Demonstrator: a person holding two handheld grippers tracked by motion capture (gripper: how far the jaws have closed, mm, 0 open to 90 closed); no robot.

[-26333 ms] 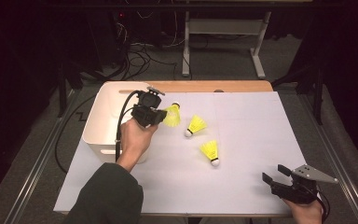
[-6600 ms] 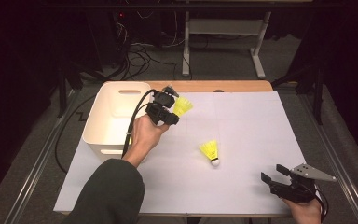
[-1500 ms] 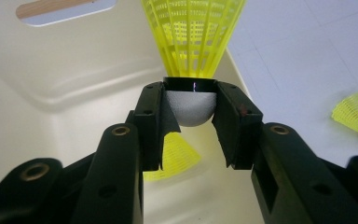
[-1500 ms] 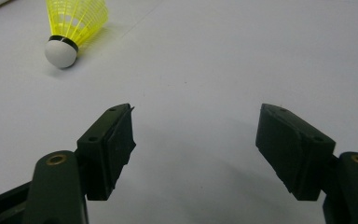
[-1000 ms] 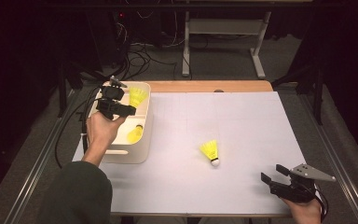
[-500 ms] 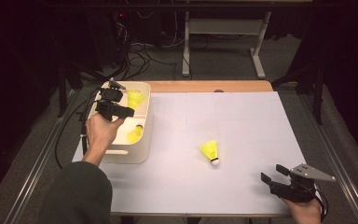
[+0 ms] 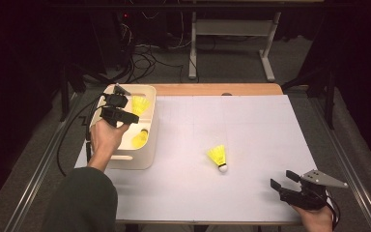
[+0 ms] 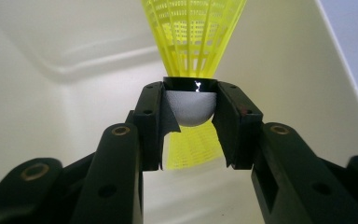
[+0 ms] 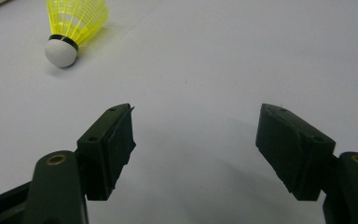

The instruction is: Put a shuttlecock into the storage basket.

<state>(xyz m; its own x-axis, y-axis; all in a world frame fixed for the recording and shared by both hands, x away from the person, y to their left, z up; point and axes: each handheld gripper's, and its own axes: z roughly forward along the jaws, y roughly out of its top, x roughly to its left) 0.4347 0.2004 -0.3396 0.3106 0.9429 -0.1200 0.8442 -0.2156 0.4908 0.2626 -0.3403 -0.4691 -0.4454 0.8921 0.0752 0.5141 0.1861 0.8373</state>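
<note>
From above, the left gripper [image 7: 125,116] holds a yellow shuttlecock [image 7: 139,103] over the white bin [image 7: 147,154]; its own view shows jaws clamping the white cork [image 8: 190,107]; the right gripper [image 9: 196,140] gapes wide, empty, above the table [image 9: 261,56].

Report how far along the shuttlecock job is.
Done: one yellow shuttlecock already lies in the white bin. In hand: the left gripper is shut on a second shuttlecock by its white cork, inside the bin, not yet released. Left: one shuttlecock on the table, near the open, idle right gripper.
</note>
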